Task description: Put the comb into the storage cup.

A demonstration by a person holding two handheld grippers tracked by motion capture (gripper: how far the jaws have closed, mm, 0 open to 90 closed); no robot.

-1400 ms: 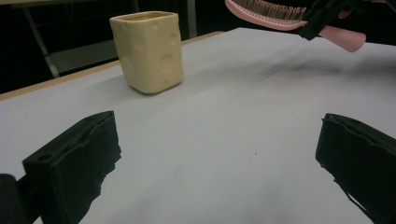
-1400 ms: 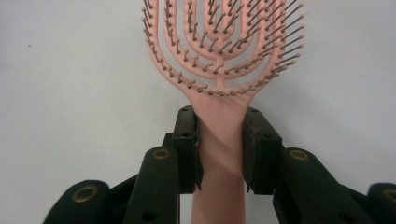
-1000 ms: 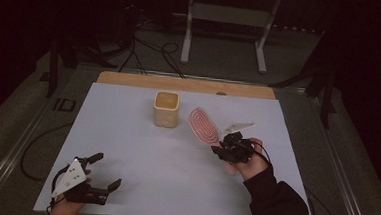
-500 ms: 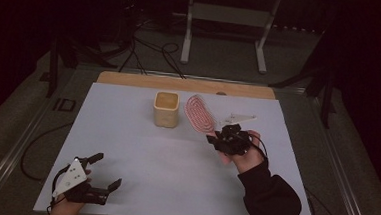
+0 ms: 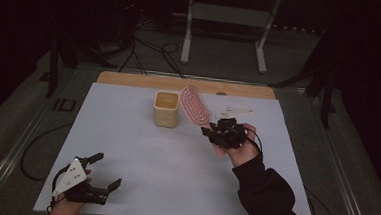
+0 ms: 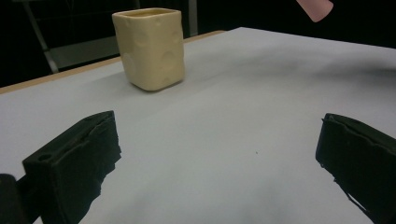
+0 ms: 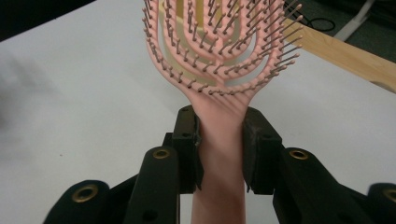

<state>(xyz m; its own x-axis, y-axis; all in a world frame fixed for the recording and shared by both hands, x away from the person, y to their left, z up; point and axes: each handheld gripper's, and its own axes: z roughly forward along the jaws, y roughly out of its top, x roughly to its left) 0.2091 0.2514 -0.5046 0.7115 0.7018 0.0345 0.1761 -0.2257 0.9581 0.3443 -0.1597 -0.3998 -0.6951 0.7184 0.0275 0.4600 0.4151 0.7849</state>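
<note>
A pink vented hairbrush is held off the table by my right gripper, shut on its handle. In the right gripper view the handle sits clamped between both black pads, and the bristled head points up toward a cream square cup. That cup stands upright on the white table, just left of the brush head. My left gripper rests near the front left corner, jaws wide open around bare table; its view shows the cup ahead and the brush's handle end at top right.
A wooden strip runs along the table's far edge. A grey three-cornered plate shows just beyond the right hand. Cables and a white stand lie on the floor behind the table.
My right gripper has carried the brush up and left, bringing its head closer to the cup. The left gripper has stayed where it was.
</note>
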